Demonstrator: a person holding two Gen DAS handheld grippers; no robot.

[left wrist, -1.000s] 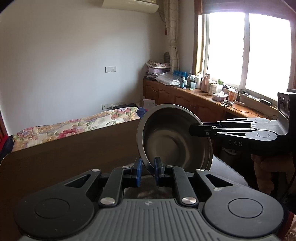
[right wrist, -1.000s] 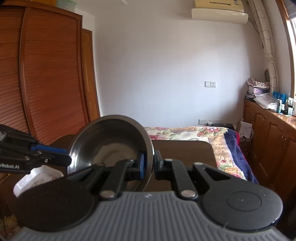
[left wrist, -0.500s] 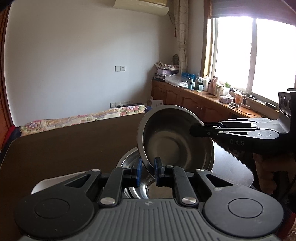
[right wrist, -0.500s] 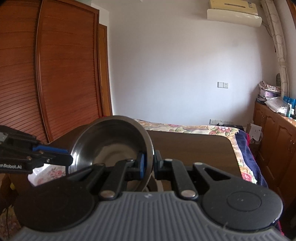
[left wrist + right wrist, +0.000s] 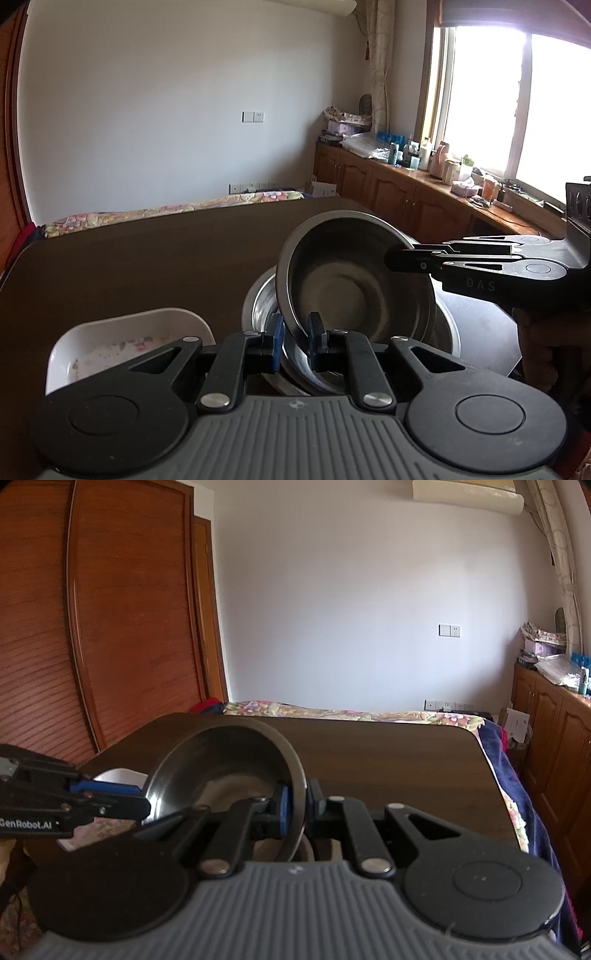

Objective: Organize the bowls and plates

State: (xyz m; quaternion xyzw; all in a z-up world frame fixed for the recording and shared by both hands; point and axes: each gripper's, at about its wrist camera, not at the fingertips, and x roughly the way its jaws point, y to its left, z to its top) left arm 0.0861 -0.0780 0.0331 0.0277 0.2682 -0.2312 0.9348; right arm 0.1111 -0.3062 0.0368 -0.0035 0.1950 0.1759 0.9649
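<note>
Left tool [image 5: 295, 341], lower centre of the left wrist view: its blue pads are clenched on the near rim of a steel bowl [image 5: 354, 284], one pad inside the wall and one outside. Right tool [image 5: 295, 808], lower centre of the right wrist view: clenched on the opposite rim of the same bowl; it also enters the left wrist view from the right edge of the frame, meeting the bowl's upper right rim. The bowl is thus carried between two tools, tilted with its hollow facing the left camera.

Directly below and behind it, centre right of the left wrist view, lies a larger steel bowl [image 5: 258, 306] on the dark counter [image 5: 147, 258]; whether the held bowl touches it cannot be told. A white floral dish [image 5: 110, 347] sits on the counter at lower left, just beside the larger bowl.

Handling, as a judgement: the bowl is thin, stiff metal, probably light, with a smooth and slippery wall, so the rolled rim is the sound place to grip, as here. Two opposed rim grips resist the swing that a single one would allow. It is not fragile, though it would clatter and slide if released high. The step in hand appears to be nesting it in the larger bowl.
</note>
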